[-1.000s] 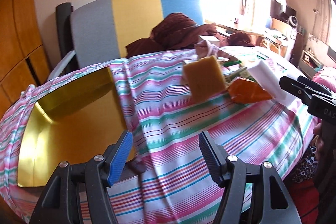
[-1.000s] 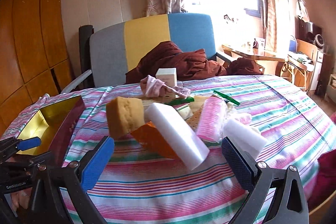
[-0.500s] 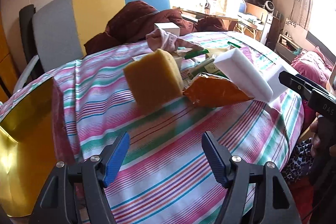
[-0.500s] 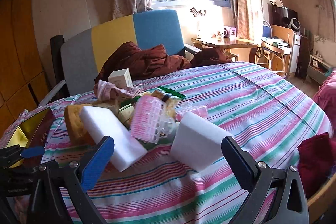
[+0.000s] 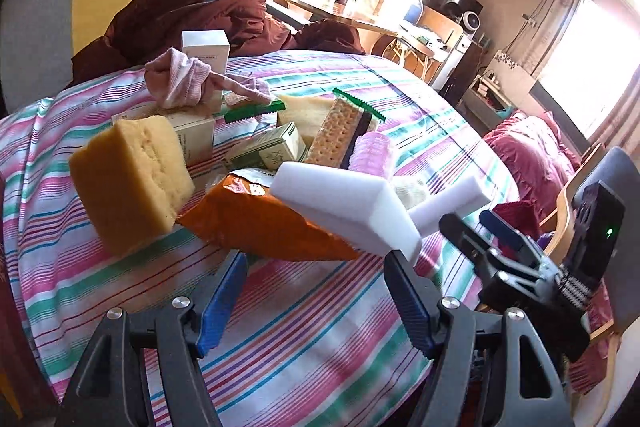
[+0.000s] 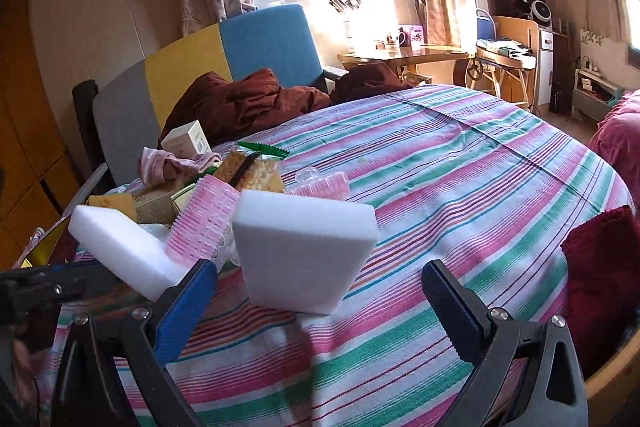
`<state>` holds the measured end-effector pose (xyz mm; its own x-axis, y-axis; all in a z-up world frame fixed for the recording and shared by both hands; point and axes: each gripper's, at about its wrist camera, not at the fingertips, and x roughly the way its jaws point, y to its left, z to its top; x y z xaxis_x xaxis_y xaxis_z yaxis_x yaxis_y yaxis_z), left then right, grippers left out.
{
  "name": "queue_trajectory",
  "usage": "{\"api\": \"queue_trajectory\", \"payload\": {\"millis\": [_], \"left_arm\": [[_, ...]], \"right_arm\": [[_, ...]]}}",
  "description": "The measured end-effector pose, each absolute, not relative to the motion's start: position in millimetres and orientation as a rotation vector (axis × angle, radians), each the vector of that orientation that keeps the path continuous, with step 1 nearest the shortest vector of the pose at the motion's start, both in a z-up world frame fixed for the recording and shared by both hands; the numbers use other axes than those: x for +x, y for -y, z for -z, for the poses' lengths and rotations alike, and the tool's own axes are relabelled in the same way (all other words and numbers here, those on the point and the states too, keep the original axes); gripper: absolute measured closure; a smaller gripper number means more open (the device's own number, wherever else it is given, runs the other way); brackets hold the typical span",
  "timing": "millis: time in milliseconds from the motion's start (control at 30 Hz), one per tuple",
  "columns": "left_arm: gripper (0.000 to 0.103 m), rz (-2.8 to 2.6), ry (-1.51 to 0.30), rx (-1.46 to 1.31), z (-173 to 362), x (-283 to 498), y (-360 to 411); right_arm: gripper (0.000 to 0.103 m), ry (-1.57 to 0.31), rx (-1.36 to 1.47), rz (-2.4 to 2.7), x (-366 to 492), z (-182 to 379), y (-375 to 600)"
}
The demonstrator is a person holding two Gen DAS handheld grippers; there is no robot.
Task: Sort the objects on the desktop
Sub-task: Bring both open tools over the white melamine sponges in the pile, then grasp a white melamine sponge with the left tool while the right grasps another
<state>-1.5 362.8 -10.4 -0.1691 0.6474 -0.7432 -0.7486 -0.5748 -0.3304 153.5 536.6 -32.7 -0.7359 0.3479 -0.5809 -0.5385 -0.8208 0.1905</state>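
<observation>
Left wrist view had swung rightward since a second before: the gold tray that filled its left side had dropped out of sight, and the pile of desktop things now sat straight ahead of you. Your left gripper (image 5: 314, 297) hovered low over the striped tablecloth (image 5: 304, 339), fingers spread wide with nothing between them, pointed at the near edge of the orange snack bag (image 5: 256, 223). Left of that bag the yellow sponge (image 5: 130, 183) leaned tilted on the cloth. One white foam block (image 5: 352, 211) lay across the bag's right end, its corner just above your right finger. Behind them stood small cartons, a cracker packet (image 5: 334, 133), a pink hair roller (image 5: 372, 153) and a pink cloth (image 5: 188, 83) draped by a white box (image 5: 206, 47). Your right gripper (image 5: 476, 227) showed at the right edge, near a second white foam block (image 5: 448, 203).

Right wrist view had also turned right and closed in; that second foam block (image 6: 304, 247), formerly well ahead, now lay tilted just beyond the fingertips. Your right gripper (image 6: 320, 301) was spread wide and empty, the block between the lines of the two fingers but untouched. The first block (image 6: 124, 247) and pink roller (image 6: 206, 223) crowded its left side; a dark red cloth (image 6: 604, 263) sat at the table's right rim.
</observation>
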Motion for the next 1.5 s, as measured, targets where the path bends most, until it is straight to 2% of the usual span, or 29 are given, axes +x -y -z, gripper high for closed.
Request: {"api": "queue_trajectory", "payload": {"millis": [67,167,367,633,700,800,1133,1500], "left_arm": [[0.029,-1.864,-0.087,-1.117,3.9,-1.2,-359.5],[0.021,-1.857,-0.026,-1.109,-7.5,-2.0,-356.8],[0.022,-1.845,-0.029,-1.206,-1.8,-17.4,-381.9],[0.040,-1.853,-0.111,-1.247,20.7,-24.0,-393.1],[0.052,-1.845,-0.138,-1.230,21.7,-20.5,-391.4],[0.056,-1.833,-0.162,-1.203,22.4,-14.4,-385.9],[0.063,-1.840,-0.164,-1.149,26.0,-1.0,-339.1],[0.064,-1.890,-0.048,-1.241,49.5,-7.3,-268.0]], "right_arm": [[0.000,-0.472,-0.753,-2.510,155.8,36.1,-536.6],[0.000,-0.489,-0.773,-2.518,159.4,43.3,-538.5],[0.000,-0.534,-0.734,-2.521,167.2,42.0,-542.8],[0.000,-0.538,-0.674,-2.511,162.7,27.8,-550.5],[0.000,-0.547,-0.658,-2.514,158.9,24.8,-553.6],[0.000,-0.571,-0.648,-2.531,152.1,21.1,-556.9],[0.000,-0.628,-0.725,-2.750,147.3,17.3,-529.5],[0.000,-0.613,-0.936,-2.875,153.8,29.1,-484.2]]}}
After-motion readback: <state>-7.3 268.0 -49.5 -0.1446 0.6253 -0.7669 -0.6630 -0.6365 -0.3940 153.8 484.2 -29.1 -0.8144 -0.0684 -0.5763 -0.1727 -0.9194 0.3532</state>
